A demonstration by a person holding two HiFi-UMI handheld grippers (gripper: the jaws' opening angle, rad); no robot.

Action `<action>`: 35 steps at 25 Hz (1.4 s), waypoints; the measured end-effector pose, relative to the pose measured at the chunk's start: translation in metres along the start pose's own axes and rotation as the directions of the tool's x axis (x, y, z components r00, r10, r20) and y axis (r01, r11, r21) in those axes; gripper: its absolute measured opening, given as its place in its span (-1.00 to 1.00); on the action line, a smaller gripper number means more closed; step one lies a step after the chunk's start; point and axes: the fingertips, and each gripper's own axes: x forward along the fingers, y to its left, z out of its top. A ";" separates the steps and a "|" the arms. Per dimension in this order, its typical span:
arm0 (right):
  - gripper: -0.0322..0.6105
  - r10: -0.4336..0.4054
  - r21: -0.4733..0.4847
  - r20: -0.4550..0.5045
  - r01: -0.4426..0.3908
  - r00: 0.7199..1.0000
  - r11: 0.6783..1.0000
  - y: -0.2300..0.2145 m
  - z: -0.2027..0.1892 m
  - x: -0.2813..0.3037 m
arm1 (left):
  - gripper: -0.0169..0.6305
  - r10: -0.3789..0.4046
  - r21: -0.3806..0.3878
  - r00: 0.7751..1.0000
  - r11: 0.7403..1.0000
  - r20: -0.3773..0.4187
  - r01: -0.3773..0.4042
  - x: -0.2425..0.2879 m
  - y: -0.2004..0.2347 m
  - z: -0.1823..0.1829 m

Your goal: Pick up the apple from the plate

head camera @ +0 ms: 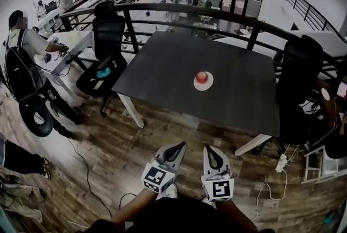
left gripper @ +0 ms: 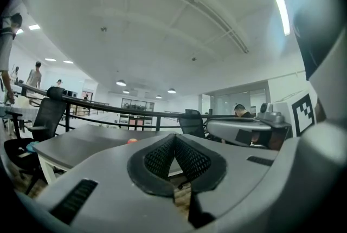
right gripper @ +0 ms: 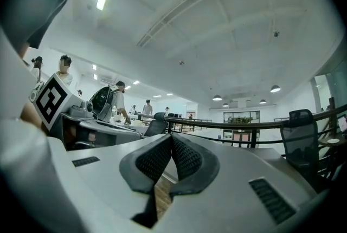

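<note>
A red apple (head camera: pixel 201 77) sits on a small white plate (head camera: pixel 203 85) near the middle of a dark table (head camera: pixel 162 75). Both grippers hang low in the head view, well short of the table's near edge. My left gripper (head camera: pixel 177 147) is shut with nothing in it, and so is my right gripper (head camera: pixel 210 149). In the left gripper view the apple (left gripper: pixel 132 141) shows as a small red dot on the far tabletop, past the left gripper (left gripper: pixel 174 138) whose pads meet. The right gripper (right gripper: pixel 171 137) also has its pads pressed together; no apple shows there.
Black office chairs stand at the table's left (head camera: pixel 105 47) and right (head camera: pixel 298 80). A curved black railing (head camera: pixel 217 12) runs behind it. A person with a backpack (head camera: pixel 21 69) stands at a white desk on the left. Cables and a power strip (head camera: pixel 281 162) lie on the wooden floor.
</note>
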 end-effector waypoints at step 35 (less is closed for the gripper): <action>-0.82 -0.070 -0.008 -0.026 0.069 0.997 0.998 -0.071 -0.033 0.159 | -0.88 -0.065 -0.005 0.998 0.998 -0.023 0.065 0.113 0.127 0.001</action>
